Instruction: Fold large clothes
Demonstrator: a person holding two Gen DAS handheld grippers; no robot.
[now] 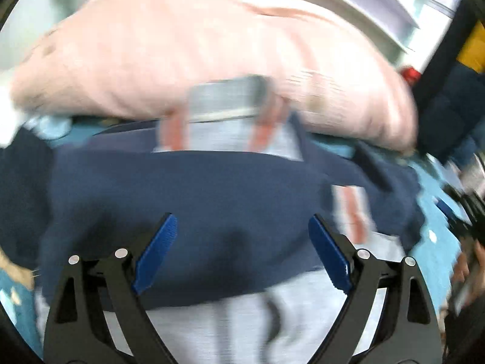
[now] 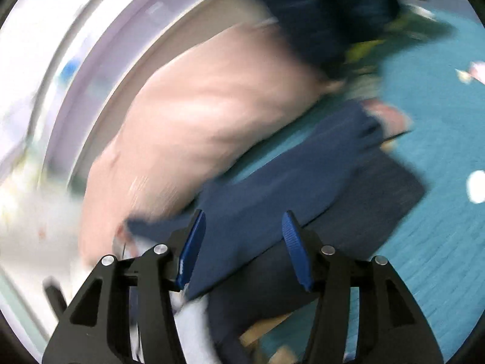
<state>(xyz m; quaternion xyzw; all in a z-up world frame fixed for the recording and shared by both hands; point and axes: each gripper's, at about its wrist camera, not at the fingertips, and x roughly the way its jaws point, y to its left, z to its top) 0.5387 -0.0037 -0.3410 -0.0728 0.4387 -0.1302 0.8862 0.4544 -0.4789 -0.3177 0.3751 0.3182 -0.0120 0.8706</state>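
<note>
Both views are motion-blurred. A large navy garment [image 1: 197,200] lies spread on a teal bed cover [image 1: 430,188]. It has light grey parts with red stripes at its far edge [image 1: 218,136] and near me [image 1: 242,327]. My left gripper [image 1: 242,217] hovers over the navy cloth, its blue pads wide apart and holding nothing. In the right wrist view the same navy garment [image 2: 303,176] runs diagonally across the bed cover [image 2: 439,127]. My right gripper [image 2: 244,214] is open above it. Cloth shows between its fingers, but the pads do not press on it.
A big pink pillow [image 1: 197,54] [image 2: 197,106] lies just beyond the garment, against a pale headboard or wall frame [image 2: 100,69]. Dark clothing is piled at the right [image 1: 448,103] and at the top [image 2: 327,9]. Small items are scattered on the cover [image 2: 476,186].
</note>
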